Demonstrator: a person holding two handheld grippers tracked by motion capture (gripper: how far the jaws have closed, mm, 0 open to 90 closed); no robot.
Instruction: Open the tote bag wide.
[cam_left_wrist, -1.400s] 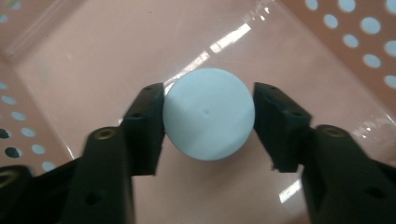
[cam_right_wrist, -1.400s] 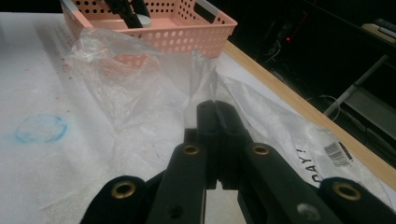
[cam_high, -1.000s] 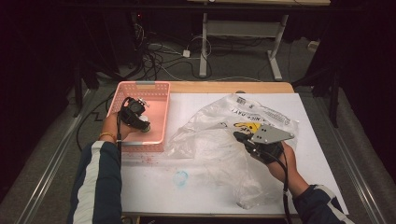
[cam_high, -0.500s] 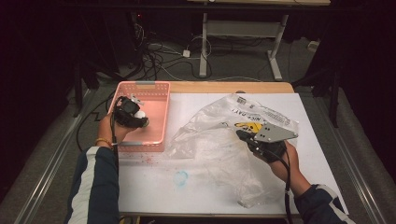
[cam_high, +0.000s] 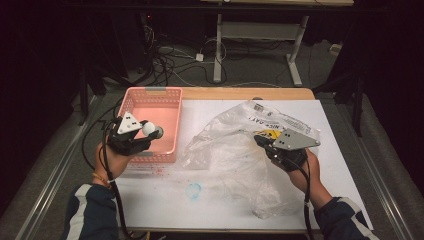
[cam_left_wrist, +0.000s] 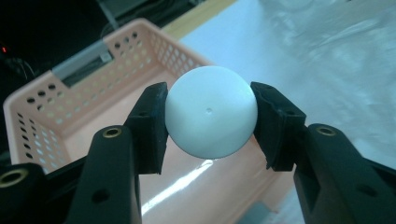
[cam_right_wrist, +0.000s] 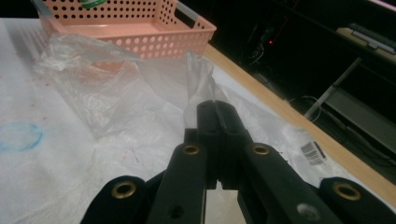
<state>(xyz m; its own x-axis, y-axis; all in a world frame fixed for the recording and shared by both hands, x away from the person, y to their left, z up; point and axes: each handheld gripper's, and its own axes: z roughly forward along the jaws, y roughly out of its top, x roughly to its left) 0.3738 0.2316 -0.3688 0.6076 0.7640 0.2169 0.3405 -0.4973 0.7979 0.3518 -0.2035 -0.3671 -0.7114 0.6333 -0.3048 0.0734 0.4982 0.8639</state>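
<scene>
A white ball (cam_left_wrist: 211, 111) sits squeezed between the black pads of my left gripper (cam_left_wrist: 210, 121). In the high view that left gripper (cam_high: 150, 132) hangs over the near left corner of the pink perforated basket (cam_high: 150, 93), with the ball (cam_high: 148, 128) at its tip. My right gripper (cam_high: 260, 141) rests at the right of the table, its jaws shut on a fold of the clear plastic bag (cam_high: 235, 155). In the right gripper view, the film (cam_right_wrist: 198, 77) rises from between the shut jaws of the right gripper (cam_right_wrist: 215, 106).
A white sheet (cam_high: 165, 210) covers the table, with a blue ring stain (cam_high: 193, 190) near the front. The basket (cam_right_wrist: 154, 28) stands beyond the crumpled bag. The bag carries a barcode label (cam_right_wrist: 312, 151). A wooden table edge (cam_high: 240, 93) runs along the far side; cables lie on the floor behind.
My left gripper has come up out of the basket's middle and moved toward its near left corner, carrying the white ball. The right gripper and bag have stayed put.
</scene>
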